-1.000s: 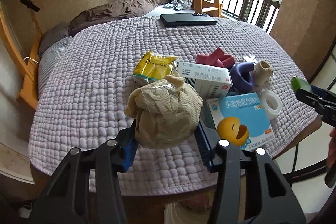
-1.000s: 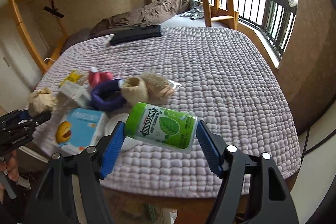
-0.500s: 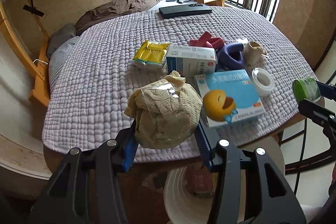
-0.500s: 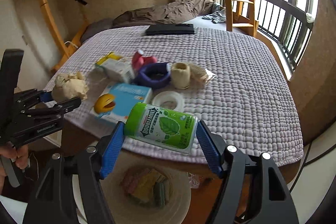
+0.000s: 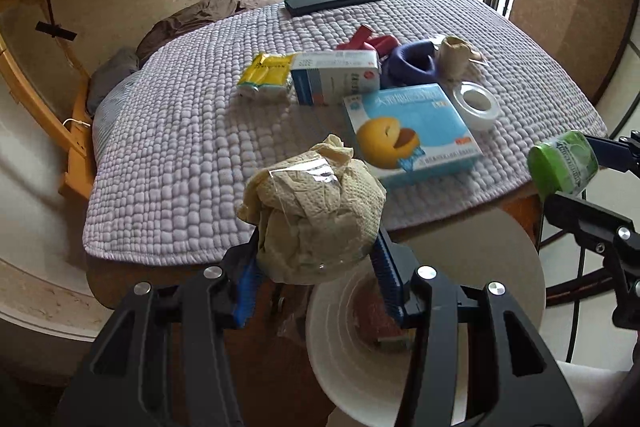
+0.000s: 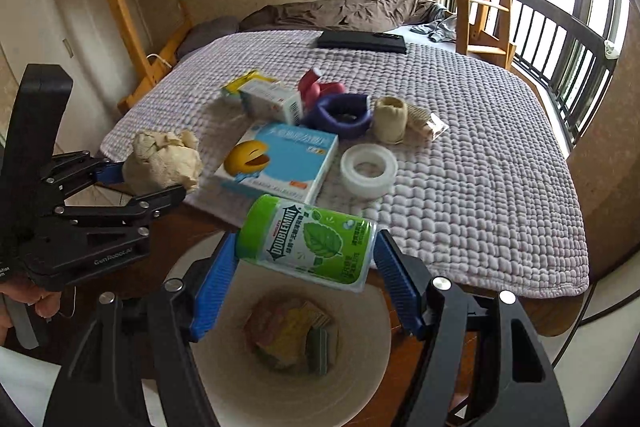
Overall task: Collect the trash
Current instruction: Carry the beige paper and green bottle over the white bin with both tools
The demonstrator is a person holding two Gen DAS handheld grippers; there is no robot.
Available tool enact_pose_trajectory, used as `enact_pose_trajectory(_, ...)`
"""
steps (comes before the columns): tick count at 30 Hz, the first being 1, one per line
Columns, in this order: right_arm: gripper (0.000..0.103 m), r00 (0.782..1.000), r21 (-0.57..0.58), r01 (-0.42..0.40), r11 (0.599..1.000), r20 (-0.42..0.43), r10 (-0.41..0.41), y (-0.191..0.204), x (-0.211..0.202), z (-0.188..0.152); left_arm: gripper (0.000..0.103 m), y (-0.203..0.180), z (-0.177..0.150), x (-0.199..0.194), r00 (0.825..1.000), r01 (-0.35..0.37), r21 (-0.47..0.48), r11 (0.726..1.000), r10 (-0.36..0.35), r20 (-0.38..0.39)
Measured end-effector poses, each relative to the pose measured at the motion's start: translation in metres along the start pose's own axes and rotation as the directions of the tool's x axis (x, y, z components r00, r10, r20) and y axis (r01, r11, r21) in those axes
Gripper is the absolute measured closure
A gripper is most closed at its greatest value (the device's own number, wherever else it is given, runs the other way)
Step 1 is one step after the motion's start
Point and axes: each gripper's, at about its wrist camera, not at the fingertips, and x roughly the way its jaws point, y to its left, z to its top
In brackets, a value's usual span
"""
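A: Item 1: left tongs point(image 5: 318, 263) clenched on crumpled paper wad point(image 5: 316, 211), above waste bin point(image 5: 520, 267) rim. Risk?

B: Off-centre release; wad lands on floor.

A: Item 2: right tongs point(image 6: 306, 267) grasping Doublemint bottle point(image 6: 306, 241), over bin opening.

B: Held sideways; may bounce off rim.

The left gripper point(image 5: 316, 267) sits at the bottom centre of its own view, blue pads point(image 5: 248, 279) pressed against a crumpled paper wad point(image 5: 316, 211). The right gripper point(image 6: 304, 275), low in its frame, clamps a green can point(image 6: 306, 241) lying sideways between its pads.
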Motion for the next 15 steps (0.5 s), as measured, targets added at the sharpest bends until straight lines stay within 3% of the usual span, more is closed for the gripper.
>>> enact_pose_trajectory(15,0.035,0.998,0.014,-0.001,1.000,-0.057,0.002,0.006,0.001,-0.020,0.052,-0.015,-0.023,-0.002,0.999,0.025,0.048,0.999,-0.024,-0.036)
